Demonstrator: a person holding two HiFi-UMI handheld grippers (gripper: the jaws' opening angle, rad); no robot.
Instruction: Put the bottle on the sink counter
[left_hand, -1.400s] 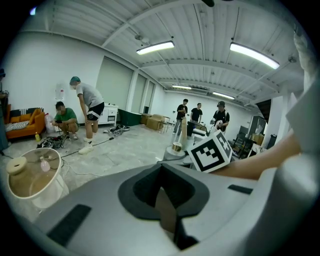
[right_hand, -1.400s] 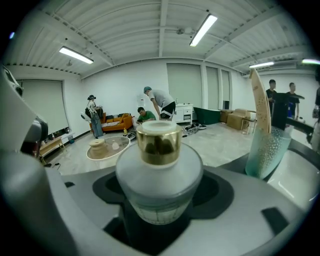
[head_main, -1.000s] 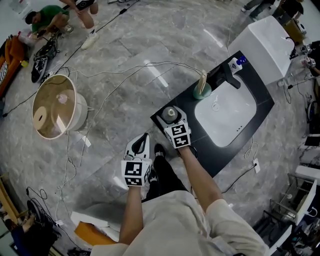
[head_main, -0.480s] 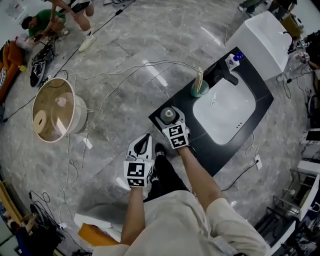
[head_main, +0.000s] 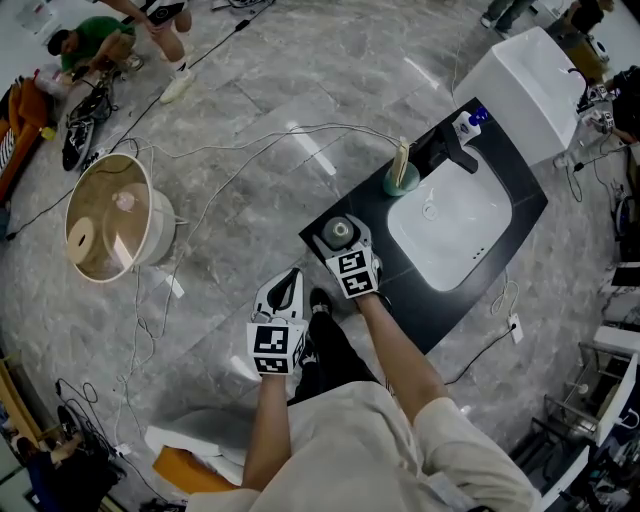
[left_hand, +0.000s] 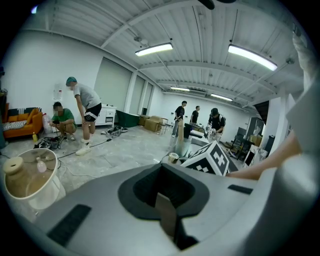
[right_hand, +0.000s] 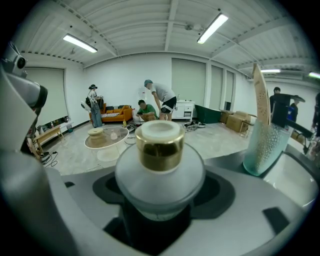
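Base of the bottle (right_hand: 159, 172) (under its frosted belly) out of sight within the right gripper (right_hand: 158, 212)

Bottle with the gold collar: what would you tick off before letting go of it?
1. Grip: right gripper shut on bottle: ok.
2. Tilt: bottle upright: ok.
3. Place: bottle above the black counter, near its corner: ok.
4. Base resting on counter: cannot tell.
5. Neighbour: teal cup stands apart from bottle: ok.
6. Other hand: left gripper shut, empty, off the counter: ok.
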